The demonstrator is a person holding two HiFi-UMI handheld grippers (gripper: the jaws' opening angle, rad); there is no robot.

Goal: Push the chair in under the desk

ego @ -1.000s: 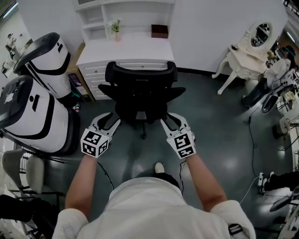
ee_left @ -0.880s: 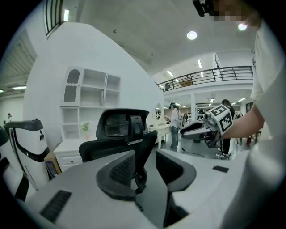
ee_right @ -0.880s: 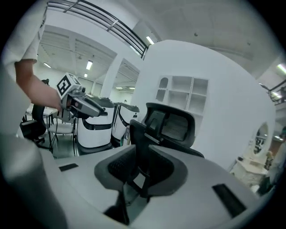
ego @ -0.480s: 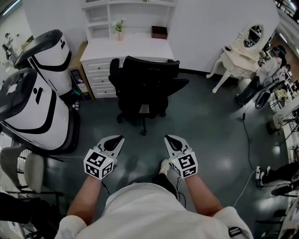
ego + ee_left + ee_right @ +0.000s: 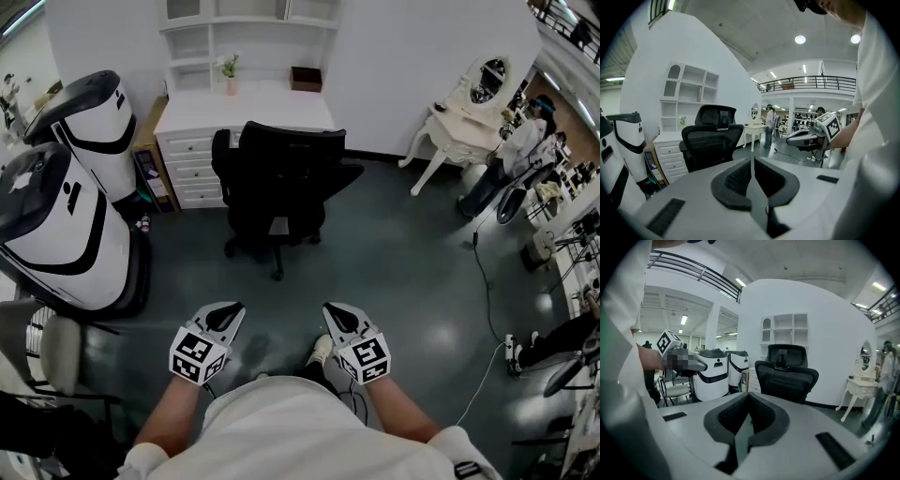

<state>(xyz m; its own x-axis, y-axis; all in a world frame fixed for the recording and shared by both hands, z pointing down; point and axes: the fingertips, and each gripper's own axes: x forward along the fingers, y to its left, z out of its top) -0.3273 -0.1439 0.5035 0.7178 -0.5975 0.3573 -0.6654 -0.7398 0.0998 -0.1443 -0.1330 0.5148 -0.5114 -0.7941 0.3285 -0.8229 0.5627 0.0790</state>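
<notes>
Both grippers have drawn back from the chair (image 5: 279, 192), which stands close against the desk (image 5: 246, 101). The left gripper (image 5: 229, 311) has just been closing its jaws; they are nearly together and empty. The right gripper (image 5: 334, 310) is clenched and empty. Any further push belongs square on the backrest (image 5: 292, 142).

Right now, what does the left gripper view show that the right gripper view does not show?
Only the left gripper view shows the right gripper and two round ceiling lights. Only the right gripper view shows the left gripper and a grey padded chair. Both show the black office chair before the white desk, and their own jaws together on nothing; the left jaws have just been closing.
</notes>
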